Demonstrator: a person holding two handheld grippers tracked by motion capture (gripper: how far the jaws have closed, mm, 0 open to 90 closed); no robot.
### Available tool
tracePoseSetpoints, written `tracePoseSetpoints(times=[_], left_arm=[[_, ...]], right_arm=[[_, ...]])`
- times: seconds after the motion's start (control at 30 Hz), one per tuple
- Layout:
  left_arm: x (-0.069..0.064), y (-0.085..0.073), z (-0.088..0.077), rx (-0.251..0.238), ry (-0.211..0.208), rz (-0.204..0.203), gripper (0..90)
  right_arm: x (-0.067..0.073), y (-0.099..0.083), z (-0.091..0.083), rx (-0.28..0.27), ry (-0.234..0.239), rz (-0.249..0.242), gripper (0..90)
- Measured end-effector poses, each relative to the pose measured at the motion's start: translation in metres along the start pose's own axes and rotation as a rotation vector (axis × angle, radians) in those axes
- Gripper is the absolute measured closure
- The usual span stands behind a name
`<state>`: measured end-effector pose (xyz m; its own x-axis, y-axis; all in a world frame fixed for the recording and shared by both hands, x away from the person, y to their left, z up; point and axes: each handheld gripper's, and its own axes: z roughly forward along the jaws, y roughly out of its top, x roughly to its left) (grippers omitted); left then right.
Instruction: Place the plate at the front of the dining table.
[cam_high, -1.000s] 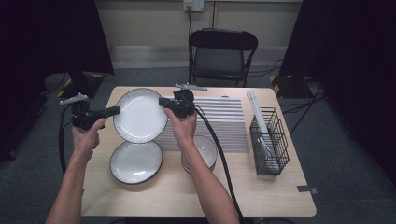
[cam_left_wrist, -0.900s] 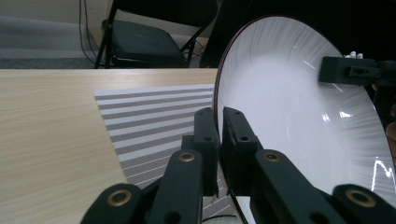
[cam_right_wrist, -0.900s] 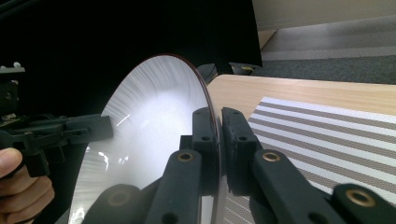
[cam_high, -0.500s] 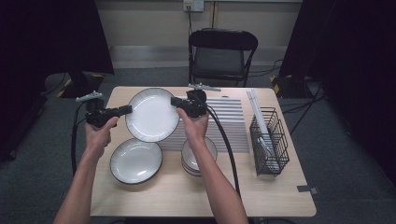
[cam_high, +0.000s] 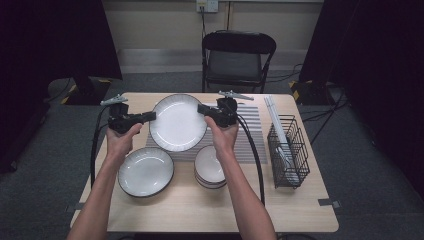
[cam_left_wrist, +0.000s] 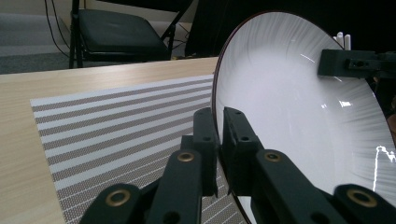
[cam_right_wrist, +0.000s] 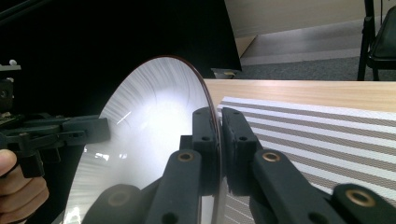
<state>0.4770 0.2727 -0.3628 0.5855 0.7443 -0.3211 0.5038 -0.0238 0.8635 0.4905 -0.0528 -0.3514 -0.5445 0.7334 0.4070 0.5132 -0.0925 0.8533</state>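
Gripping opposite rims, the left gripper (cam_high: 150, 116) and the right gripper (cam_high: 202, 109) have their jaws clamped on the large white plate (cam_high: 178, 123), lifted above the striped mat (cam_high: 252, 131) toward the counter's (cam_high: 200, 210) far edge. A smaller plate (cam_high: 145, 171) and stacked bowls (cam_high: 210, 166) sit nearer the front edge, a wire rack (cam_high: 288, 150) by the right edge.

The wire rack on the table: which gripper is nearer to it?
Right. The right gripper grips the large plate on its edge facing the wire rack. The left gripper grips the plate's opposite edge, farther away.
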Motion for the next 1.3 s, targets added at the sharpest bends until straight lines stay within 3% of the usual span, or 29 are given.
tracePoseSetpoints(times=[0.37,1.3], left_arm=[[-0.003,0.005,0.018,0.012,-0.021,0.011,84.6],[0.009,-0.003,0.058,0.054,-0.027,-0.012,84.6]], right_arm=[[-0.016,0.002,-0.008,-0.008,-0.006,0.01,84.9],[-0.05,-0.006,0.005,0.014,-0.038,0.036,84.9]])
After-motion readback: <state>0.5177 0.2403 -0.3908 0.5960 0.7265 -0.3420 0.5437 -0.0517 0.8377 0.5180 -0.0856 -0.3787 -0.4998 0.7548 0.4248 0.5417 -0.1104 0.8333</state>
